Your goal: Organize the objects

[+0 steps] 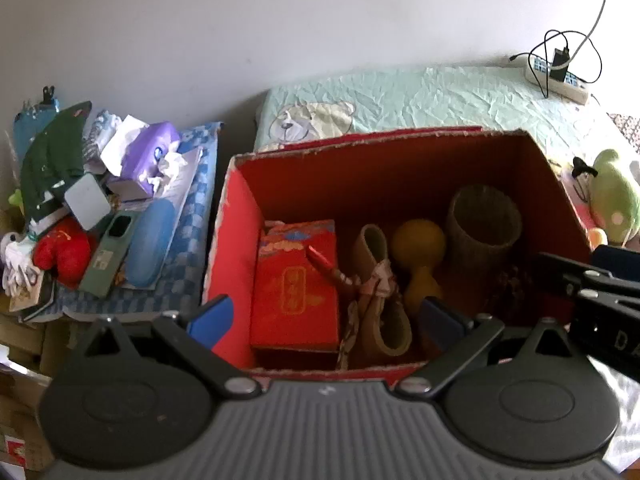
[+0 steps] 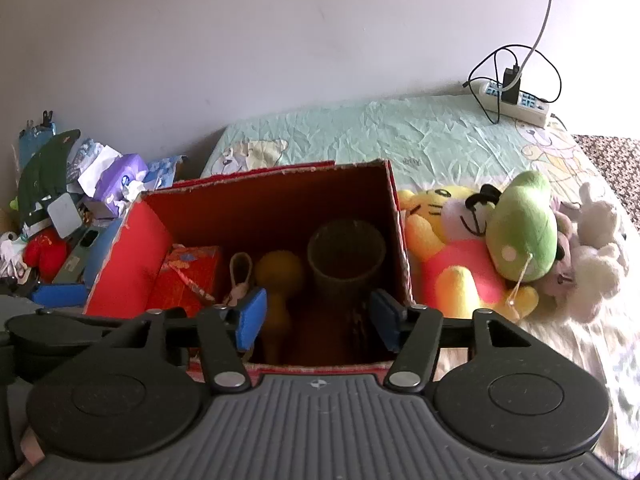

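An open red cardboard box [image 1: 236, 232] [image 2: 132, 256] stands on the bed. Inside it are a red gift packet [image 1: 296, 284] [image 2: 188, 280], a tan looped strap [image 1: 380, 300], a yellow gourd [image 1: 418, 256] [image 2: 278, 276] and a brown woven cup [image 1: 484, 220] [image 2: 346, 252]. My left gripper [image 1: 326, 320] hovers over the box's near left part, open with nothing between its blue pads. My right gripper [image 2: 319, 318] hangs over the near right part, above the gourd and cup, also open and holding nothing.
Left of the box is a cluttered stand with a purple tissue pack [image 1: 150, 160], a blue case [image 1: 154, 240] and a red plush [image 1: 60, 252]. Plush toys [image 2: 480, 248] lie against the box's right side. A power strip [image 2: 516, 100] with cables sits at the bed's far right.
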The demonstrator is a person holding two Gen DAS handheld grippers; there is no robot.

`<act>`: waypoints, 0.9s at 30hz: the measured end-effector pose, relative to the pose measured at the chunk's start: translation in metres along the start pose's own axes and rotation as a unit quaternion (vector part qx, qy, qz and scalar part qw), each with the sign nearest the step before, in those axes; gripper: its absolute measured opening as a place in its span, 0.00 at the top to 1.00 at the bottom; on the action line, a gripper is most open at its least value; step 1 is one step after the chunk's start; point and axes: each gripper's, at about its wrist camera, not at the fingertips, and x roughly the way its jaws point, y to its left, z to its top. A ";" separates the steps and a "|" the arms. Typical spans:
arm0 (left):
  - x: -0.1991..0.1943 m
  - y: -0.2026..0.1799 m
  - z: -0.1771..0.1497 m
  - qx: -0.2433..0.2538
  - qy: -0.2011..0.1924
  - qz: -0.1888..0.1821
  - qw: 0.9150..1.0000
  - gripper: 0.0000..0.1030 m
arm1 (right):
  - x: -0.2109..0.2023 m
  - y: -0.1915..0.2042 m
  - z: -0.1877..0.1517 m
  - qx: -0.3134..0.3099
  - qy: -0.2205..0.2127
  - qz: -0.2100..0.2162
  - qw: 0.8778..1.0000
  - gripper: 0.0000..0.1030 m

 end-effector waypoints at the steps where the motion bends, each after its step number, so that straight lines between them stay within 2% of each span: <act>1: 0.000 0.000 -0.002 0.001 0.002 0.001 1.000 0.04 | -0.002 0.000 -0.002 0.000 0.001 -0.001 1.000 0.38; 6: -0.006 0.000 -0.010 0.002 0.008 0.000 1.000 0.04 | -0.009 0.000 -0.008 -0.002 0.011 0.008 1.000 0.37; 11: -0.008 0.001 -0.018 -0.001 0.022 -0.005 1.000 0.04 | -0.013 0.000 -0.017 -0.002 0.038 0.022 0.999 0.35; 22: 0.001 -0.006 -0.042 0.007 0.096 -0.014 0.995 0.04 | -0.008 -0.006 -0.032 0.010 0.114 0.031 0.993 0.35; 27: 0.000 -0.008 -0.045 0.004 0.108 -0.018 0.994 0.04 | -0.010 -0.008 -0.033 0.015 0.120 0.033 0.992 0.35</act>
